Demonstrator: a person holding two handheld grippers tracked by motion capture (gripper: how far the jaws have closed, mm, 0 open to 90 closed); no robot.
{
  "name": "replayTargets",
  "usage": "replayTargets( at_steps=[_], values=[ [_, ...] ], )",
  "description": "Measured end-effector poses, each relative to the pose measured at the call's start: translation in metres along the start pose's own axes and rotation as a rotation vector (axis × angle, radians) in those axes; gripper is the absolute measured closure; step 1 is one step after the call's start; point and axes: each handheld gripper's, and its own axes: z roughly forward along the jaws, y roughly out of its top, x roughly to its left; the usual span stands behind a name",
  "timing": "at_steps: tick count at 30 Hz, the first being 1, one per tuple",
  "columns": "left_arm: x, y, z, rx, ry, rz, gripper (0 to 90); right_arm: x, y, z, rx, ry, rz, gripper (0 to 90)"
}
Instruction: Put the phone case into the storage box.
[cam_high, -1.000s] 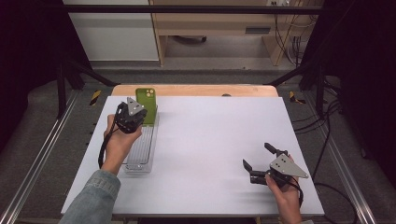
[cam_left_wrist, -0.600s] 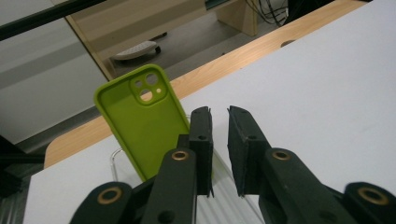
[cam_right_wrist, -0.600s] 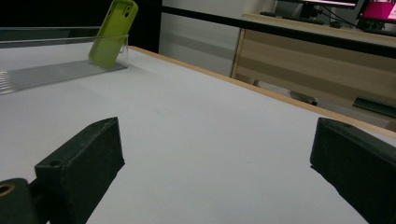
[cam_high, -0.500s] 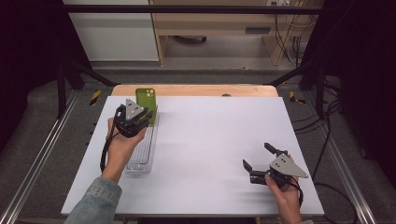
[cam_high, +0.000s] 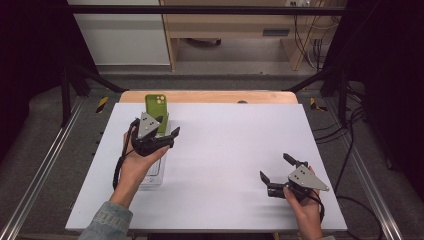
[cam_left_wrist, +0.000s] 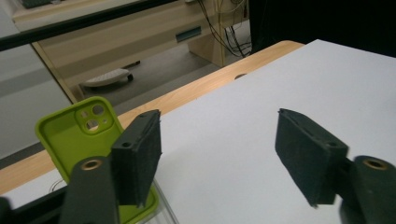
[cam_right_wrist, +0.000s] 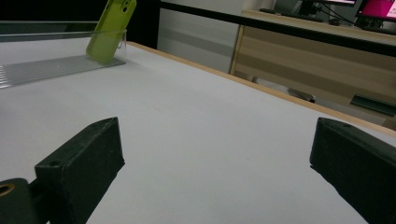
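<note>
My left gripper (cam_high: 167, 134) stands with its jaws spread wide and nothing between them; its near jaw overlaps the green phone case (cam_left_wrist: 77, 135) in the left gripper view, though whether it touches the case I cannot tell. The case stands tilted in a clear ridged stand (cam_high: 152, 172) at the far left of the white table (cam_high: 235, 150), camera cut-out uppermost. My left hand (cam_high: 140, 160) holds the gripper above the stand, just on the near side of the case. My right gripper (cam_high: 277, 170) likewise has its jaws wide apart and empty, low over bare table, well apart from the case toward the near right corner. From the right gripper view the case (cam_right_wrist: 111, 29) leans at the far end of the stand (cam_right_wrist: 51, 67).
</note>
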Motion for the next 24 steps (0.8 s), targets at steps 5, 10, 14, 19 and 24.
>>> replayTargets(
  at_steps=[5,10,14,19,24],
  values=[
    [-0.006,-0.001,-0.002,-0.043,-0.021,-0.033,13.5,-0.001,0.000,0.000,-0.004,-0.001,0.005,2.8],
    [-0.010,-0.005,-0.008,-0.076,-0.031,-0.075,6.0,-0.002,0.001,-0.002,-0.015,-0.005,0.023,2.7],
    [-0.011,-0.006,-0.018,-0.114,-0.034,-0.096,4.8,-0.002,0.001,-0.002,-0.014,-0.003,0.038,2.6],
    [-0.006,-0.006,-0.031,-0.188,-0.042,-0.142,4.6,-0.001,0.001,-0.001,-0.013,-0.003,0.042,2.6],
    [0.000,-0.008,-0.043,-0.208,-0.026,-0.156,4.5,0.000,0.001,0.000,-0.015,-0.003,0.050,2.6]
  ],
)
